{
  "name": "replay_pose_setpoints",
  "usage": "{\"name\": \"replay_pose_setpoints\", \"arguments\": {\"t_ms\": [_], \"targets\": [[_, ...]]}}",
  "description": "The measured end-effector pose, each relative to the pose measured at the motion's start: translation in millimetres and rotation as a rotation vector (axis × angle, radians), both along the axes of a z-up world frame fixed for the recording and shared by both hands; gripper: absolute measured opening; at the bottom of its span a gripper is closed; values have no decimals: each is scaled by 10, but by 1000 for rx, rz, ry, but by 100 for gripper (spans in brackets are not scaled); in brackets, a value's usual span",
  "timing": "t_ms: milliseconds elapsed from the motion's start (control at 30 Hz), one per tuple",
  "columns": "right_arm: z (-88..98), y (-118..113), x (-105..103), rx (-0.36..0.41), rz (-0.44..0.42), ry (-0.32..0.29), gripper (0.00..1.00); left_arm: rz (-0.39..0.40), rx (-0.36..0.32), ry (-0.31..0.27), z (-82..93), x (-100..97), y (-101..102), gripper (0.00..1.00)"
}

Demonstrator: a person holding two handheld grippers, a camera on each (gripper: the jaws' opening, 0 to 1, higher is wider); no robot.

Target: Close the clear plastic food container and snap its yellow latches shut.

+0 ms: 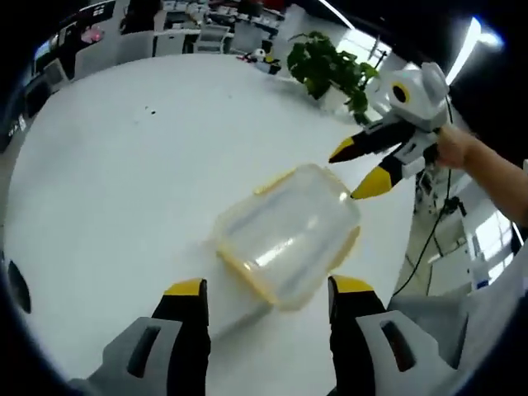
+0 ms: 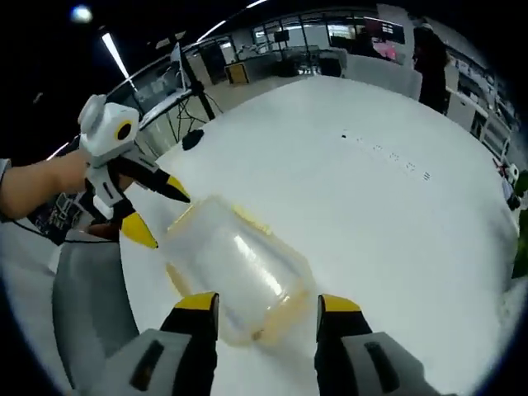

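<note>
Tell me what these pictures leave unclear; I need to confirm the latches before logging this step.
- Yellow latches: left gripper view, blurred and too small to tell whether they are snapped.
- Container near edge: right gripper view, hidden behind the right gripper.
- Container's contents: glare on the clear plastic in both views.
- Left gripper and table: contact with the container unclear.

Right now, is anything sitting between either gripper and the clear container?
Nothing visible. The container lies on the bare white table, with the open left gripper and open right gripper on opposite sides of it.
</note>
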State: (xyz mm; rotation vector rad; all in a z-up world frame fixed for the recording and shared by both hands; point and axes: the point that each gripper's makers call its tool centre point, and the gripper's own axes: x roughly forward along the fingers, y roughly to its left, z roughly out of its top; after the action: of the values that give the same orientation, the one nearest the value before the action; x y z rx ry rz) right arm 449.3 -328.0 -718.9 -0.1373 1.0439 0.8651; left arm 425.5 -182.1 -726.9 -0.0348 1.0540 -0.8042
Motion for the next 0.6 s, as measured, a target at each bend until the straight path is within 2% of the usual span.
{"name": "replay_pose_setpoints", "arguments": {"t_ms": [167, 500, 600], "targets": [[-65, -23, 4, 10, -67, 44, 44, 74, -31, 38, -4, 26, -53, 53], [-150, 33, -1, 48, -153, 119, 44, 148, -44, 89, -59, 53, -116, 51], [-181, 37, -6, 49, -170, 137, 42, 164, -53, 111, -79, 46, -130, 46]]}}
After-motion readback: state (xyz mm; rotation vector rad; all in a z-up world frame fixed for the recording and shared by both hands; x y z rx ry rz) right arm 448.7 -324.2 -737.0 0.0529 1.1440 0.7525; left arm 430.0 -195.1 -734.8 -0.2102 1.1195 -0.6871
